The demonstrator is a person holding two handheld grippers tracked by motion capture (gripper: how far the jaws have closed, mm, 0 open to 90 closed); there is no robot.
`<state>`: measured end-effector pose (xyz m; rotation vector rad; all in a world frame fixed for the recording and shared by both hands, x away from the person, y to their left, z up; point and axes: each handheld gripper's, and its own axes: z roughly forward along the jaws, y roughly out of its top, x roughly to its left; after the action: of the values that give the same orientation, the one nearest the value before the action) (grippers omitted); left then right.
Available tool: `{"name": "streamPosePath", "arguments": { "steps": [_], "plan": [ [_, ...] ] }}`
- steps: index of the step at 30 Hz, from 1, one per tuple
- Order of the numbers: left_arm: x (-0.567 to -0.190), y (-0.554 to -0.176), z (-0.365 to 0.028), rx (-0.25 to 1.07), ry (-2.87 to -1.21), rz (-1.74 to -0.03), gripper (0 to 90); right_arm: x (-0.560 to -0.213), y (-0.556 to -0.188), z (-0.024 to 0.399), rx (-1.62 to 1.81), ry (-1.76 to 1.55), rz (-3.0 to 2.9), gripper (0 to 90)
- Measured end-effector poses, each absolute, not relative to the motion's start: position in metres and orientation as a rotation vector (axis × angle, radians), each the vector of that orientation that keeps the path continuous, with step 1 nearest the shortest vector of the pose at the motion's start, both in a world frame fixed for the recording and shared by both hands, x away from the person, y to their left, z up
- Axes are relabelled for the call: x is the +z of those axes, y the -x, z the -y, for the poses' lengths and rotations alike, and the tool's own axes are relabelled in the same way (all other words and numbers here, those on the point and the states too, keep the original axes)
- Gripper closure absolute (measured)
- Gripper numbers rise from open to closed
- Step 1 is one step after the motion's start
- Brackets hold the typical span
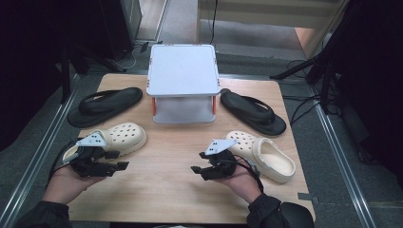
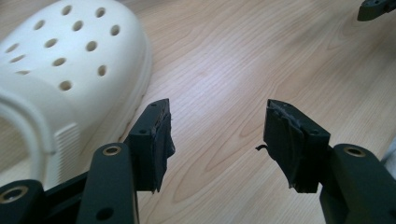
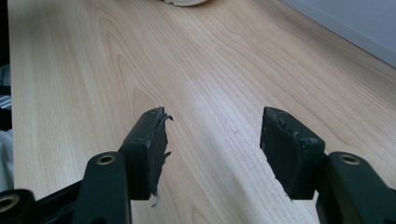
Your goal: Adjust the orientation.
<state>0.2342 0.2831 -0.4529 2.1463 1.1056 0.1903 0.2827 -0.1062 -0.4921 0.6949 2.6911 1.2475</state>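
Left hand-held gripper [image 2: 217,140], jaws spread and empty, is being brought beside cream clog [image 2: 70,79]; right hand-held gripper [image 3: 212,149] likewise spread. Closing on the clog's rim is probably being called for next.

Two cream perforated clogs [image 1: 124,137] [image 1: 266,156] lie upright on the wooden table, one at each side.

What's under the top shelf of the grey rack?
Under the grey rack's top shelf: orange posts and a bare-looking front strip of the lower shelf. The top covers everything further back.
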Motion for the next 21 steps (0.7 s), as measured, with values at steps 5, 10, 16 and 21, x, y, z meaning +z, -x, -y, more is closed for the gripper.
{"name": "streamPosePath", "arguments": {
  "steps": [5,10,16,21],
  "plan": [
    [-0.45,-0.232,-0.293,0.213,-2.126,-1.128,42.6,-0.492,-0.283,0.104,1.248,-0.694,-2.697,41.8],
    [-0.446,-0.23,-0.305,0.236,-2.117,-1.161,43.7,-0.493,-0.284,0.103,1.245,-0.682,-2.702,41.8],
    [-0.445,-0.233,-0.322,0.263,-2.102,-1.214,43.6,-0.494,-0.285,0.102,1.241,-0.685,-2.704,41.8],
    [-0.447,-0.237,-0.333,0.267,-2.084,-1.232,43.1,-0.494,-0.284,0.101,1.234,-0.685,-2.709,41.8]
  ]
}}
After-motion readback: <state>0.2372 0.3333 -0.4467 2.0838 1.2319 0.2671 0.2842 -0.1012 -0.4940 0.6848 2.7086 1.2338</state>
